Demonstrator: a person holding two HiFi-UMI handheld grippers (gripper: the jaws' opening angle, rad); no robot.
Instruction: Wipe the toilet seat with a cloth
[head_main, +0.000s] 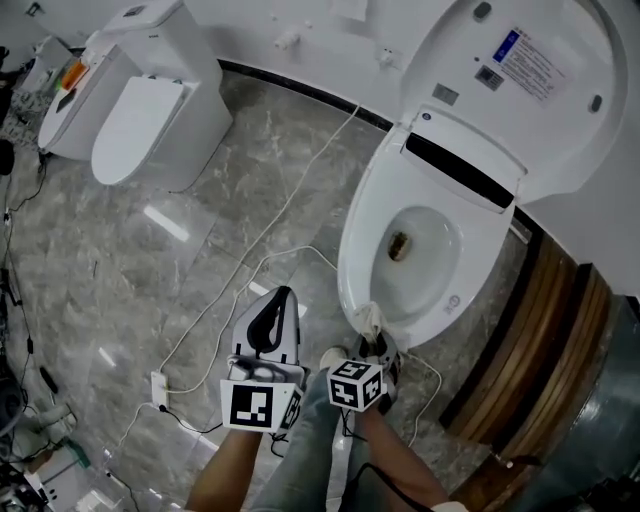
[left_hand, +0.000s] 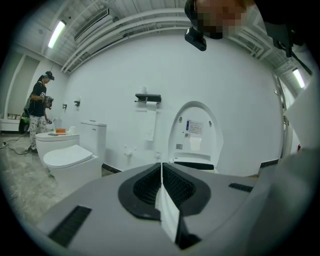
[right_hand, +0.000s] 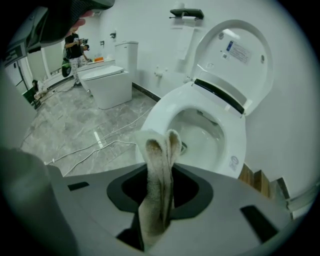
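zero wiping visible yet | right hand-held gripper (head_main: 374, 338) clenched on cloth (right_hand: 159, 170), near toilet seat (head_main: 356, 245) front | left hand-held gripper (left_hand: 161, 172) closed, empty | whole seat seems left

lid (head_main: 560, 130): cut off by top edge | label (head_main: 528, 62): print too small to be read | cloth (head_main: 368, 318): partly hidden by right gripper (head_main: 374, 342)
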